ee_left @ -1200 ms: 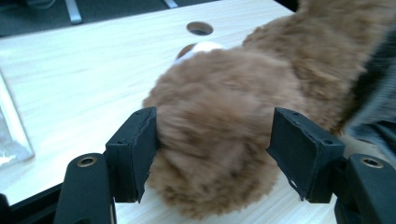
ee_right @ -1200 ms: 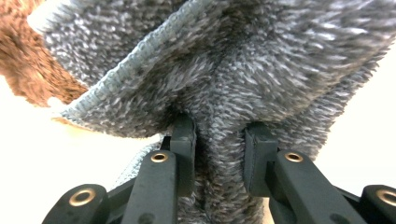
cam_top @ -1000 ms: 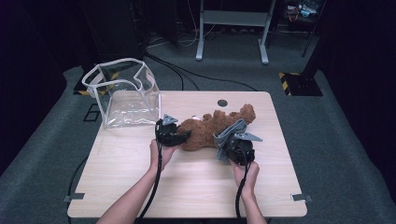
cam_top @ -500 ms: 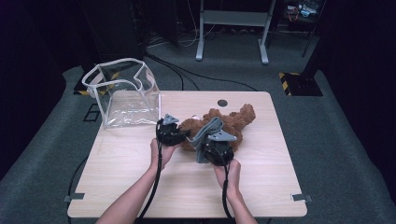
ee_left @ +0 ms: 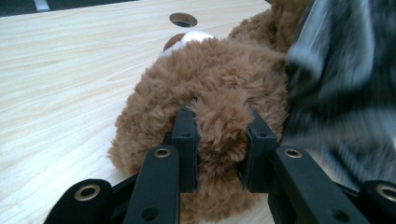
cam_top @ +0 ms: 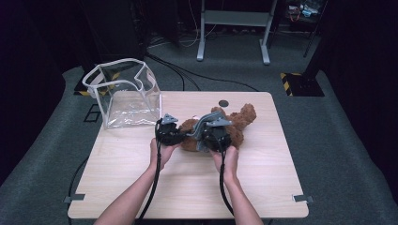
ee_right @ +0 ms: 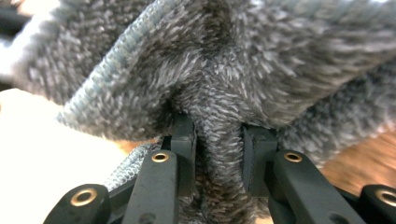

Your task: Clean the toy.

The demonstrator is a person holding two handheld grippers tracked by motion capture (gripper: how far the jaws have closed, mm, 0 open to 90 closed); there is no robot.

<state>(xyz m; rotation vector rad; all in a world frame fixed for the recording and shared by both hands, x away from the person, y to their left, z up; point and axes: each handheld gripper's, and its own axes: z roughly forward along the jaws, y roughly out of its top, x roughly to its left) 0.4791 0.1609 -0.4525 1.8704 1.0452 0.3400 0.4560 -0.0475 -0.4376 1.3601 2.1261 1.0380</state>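
A brown plush bear (cam_top: pixel 240 123) lies on its side in the middle of the wooden table (cam_top: pixel 187 187). My left gripper (cam_top: pixel 180 135) is at the bear's left end. In the left gripper view its jaws (ee_left: pixel 220 140) have just been closing and now pinch a tuft of the bear's fur (ee_left: pixel 205 79). My right gripper (cam_top: pixel 212 133) is over the bear's middle, shut on a fold of grey fleecy cloth (cam_top: pixel 207 120). That cloth (ee_right: pixel 261 60) bunches up between its pads (ee_right: pixel 218 140) and hangs blurred beside the bear (ee_left: pixel 341 79).
A clear plastic bag with white edging (cam_top: pixel 124 96) stands open at the table's far left corner. A round cable hole (cam_top: pixel 224 103) sits behind the bear. The cables trail back along both forearms.
My right gripper has carried the grey cloth leftward over the bear, close to the left gripper. The left jaws have closed on the bear's fur; the left hand has stayed put.
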